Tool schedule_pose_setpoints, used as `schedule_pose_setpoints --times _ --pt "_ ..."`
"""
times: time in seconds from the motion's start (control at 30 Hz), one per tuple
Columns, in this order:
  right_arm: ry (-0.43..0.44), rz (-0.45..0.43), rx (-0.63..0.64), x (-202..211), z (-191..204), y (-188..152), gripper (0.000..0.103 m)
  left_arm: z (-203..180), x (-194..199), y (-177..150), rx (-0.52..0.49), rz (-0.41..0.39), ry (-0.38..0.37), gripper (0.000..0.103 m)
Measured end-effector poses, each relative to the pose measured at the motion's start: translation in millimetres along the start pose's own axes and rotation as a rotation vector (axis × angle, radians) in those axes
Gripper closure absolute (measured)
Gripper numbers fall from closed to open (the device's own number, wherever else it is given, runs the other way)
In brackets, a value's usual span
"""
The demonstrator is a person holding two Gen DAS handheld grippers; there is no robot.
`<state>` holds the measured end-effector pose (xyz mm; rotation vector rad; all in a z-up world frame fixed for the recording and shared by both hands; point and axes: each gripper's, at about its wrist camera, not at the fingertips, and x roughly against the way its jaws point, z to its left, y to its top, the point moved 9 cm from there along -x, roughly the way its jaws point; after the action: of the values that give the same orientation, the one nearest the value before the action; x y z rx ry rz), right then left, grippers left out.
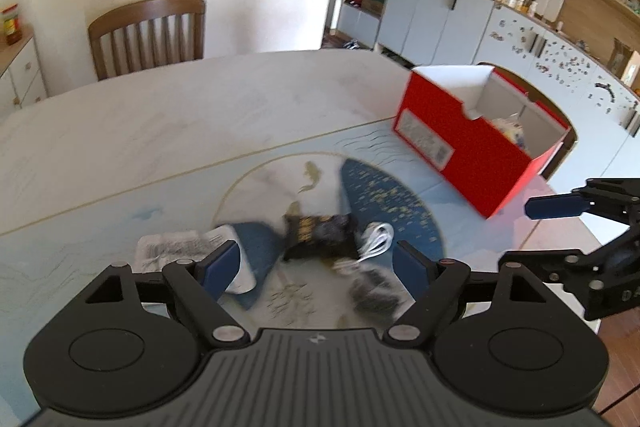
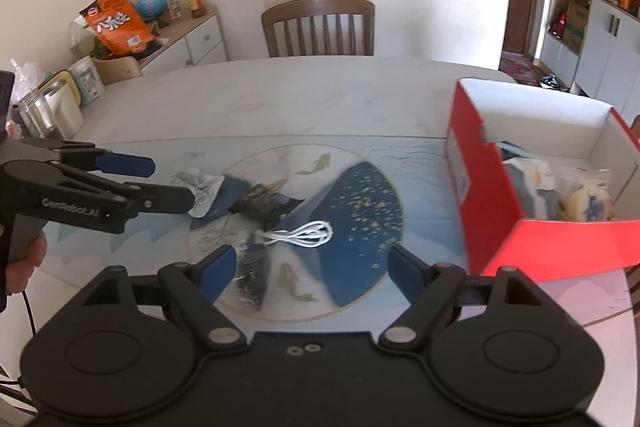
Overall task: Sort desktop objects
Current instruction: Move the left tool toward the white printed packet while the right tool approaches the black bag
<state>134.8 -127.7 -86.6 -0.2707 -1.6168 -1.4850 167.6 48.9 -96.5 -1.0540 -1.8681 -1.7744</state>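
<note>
Lying loose: 3 packets [image 2: 266, 205], 1 white cable [image 2: 310, 230], 1 red box [image 2: 532, 187].

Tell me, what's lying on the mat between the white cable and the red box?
Nothing; in the right wrist view only bare mat separates the white cable from the red box.

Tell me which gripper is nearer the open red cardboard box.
Right. The right gripper hovers just beside the open red cardboard box; the left gripper sits farther off, over the packets.
</note>
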Motion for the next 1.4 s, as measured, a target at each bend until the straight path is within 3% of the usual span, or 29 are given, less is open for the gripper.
schedule_pose_setpoints --times 0.13,0.23,0.7,1.17,1.4 --pt "0.030 -0.008 0.003 -9 11 0 0.016 17 -5 -7 0.002 0.004 0.021 0.015" --pt "0.043 -0.008 0.016 -15 18 -1 0.016 29 -9 -11 -0.001 -0.003 0.034 0.001" --pt "0.033 0.057 0.045 -52 33 -20 0.016 77 -29 -12 -0.046 -0.069 -0.060 0.000" --pt "0.030 0.111 0.071 -77 40 -22 0.017 95 -56 -1 -0.229 -0.086 -0.181 0.000" --pt "0.045 0.127 0.080 -81 45 -22 0.017 84 -75 -3 -0.402 -0.023 -0.281 0.000"
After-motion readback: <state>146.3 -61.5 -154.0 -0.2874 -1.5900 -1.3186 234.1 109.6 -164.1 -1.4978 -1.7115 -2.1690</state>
